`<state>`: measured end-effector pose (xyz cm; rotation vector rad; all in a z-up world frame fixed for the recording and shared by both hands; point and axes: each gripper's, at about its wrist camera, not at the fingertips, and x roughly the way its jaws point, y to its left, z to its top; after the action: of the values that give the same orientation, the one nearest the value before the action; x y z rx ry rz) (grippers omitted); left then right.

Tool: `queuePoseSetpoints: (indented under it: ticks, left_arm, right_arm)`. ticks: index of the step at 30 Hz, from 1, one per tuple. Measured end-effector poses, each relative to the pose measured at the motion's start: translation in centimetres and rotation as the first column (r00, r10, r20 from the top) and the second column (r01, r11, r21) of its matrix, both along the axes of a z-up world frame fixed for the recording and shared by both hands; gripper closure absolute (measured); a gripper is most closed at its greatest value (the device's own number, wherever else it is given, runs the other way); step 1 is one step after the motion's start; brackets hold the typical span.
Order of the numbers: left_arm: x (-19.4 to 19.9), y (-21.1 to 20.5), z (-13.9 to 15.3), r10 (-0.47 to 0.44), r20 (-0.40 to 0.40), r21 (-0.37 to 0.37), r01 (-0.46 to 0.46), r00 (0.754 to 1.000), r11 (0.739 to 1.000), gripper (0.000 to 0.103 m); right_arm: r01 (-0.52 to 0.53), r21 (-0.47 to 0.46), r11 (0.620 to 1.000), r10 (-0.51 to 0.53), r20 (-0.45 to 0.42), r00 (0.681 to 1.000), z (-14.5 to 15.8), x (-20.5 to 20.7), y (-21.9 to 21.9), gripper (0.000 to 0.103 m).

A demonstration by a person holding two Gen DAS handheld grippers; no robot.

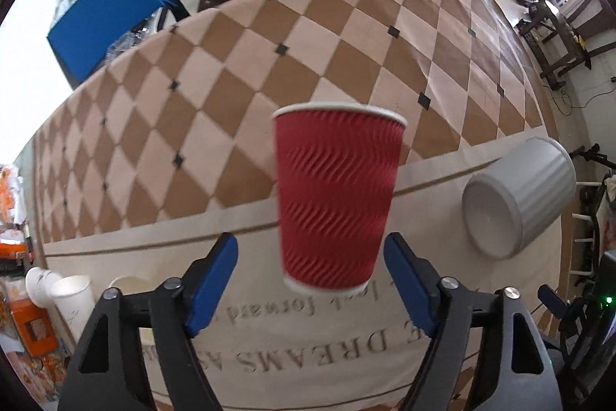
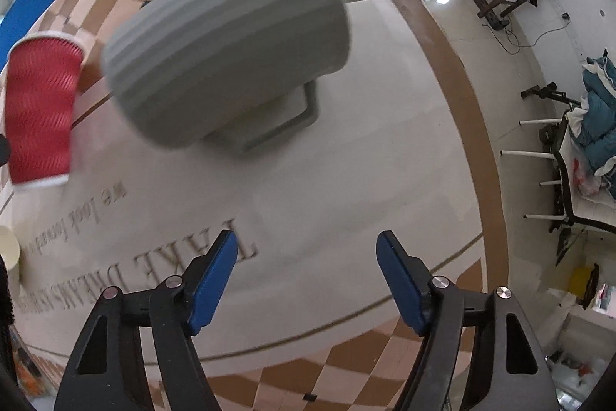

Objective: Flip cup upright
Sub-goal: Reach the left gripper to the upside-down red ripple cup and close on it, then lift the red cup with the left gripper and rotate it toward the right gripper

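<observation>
Blue-padded fingers of the left gripper (image 1: 310,286) sit closest in the left wrist view, spread wide on either side of the red cup (image 1: 335,197), with a gap visible on both sides, so nothing is pinched. That paper cup stands upright on the tablecloth (image 1: 231,103), rim up; its inside cannot be seen from this angle.

Well to the right of the red cup lies the grey mug (image 2: 227,52), tipped on its side with its flat base turned toward the left camera and its handle (image 2: 287,124) resting against the cloth. Its mouth faces away, so whether anything is inside cannot be told. The right gripper (image 2: 306,282) hangs near the mug, on the side toward the printed lettering, fingers spread apart and not touching it.

My reading is that the red cup's part is finished and the step in hand is the approach to the grey mug. The next move would call for bringing the right fingers around the ribbed body, closing firmly, then rotating until the base meets the cloth. The rounded wall may roll, and the handle could catch.

Left of the red cup, near the table edge, stand white paper cups (image 1: 73,299); their contents are not visible.
</observation>
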<state>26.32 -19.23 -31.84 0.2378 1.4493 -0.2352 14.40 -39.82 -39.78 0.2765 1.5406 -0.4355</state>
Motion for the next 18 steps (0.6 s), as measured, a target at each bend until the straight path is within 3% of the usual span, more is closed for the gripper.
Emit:
queuePoseSetpoints:
  ticks: [7, 18]
  left_arm:
    - [1.4, -1.5, -2.3, -0.031, -0.038, 0.013, 0.032, 0.999, 0.999, 0.034]
    - [2.2, -2.7, -2.6, -0.068, 0.003, 0.043, 0.068, 0.998, 0.997, 0.033]
  right_arm:
    - [0.022, 0.001, 1.000, -0.022, -0.019, 1.000, -1.2, 1.0, -2.2, 0.027]
    - [0.040, 0.003, 0.999, -0.040, -0.039, 0.998, -2.6, 1.5, -3.8, 0.027]
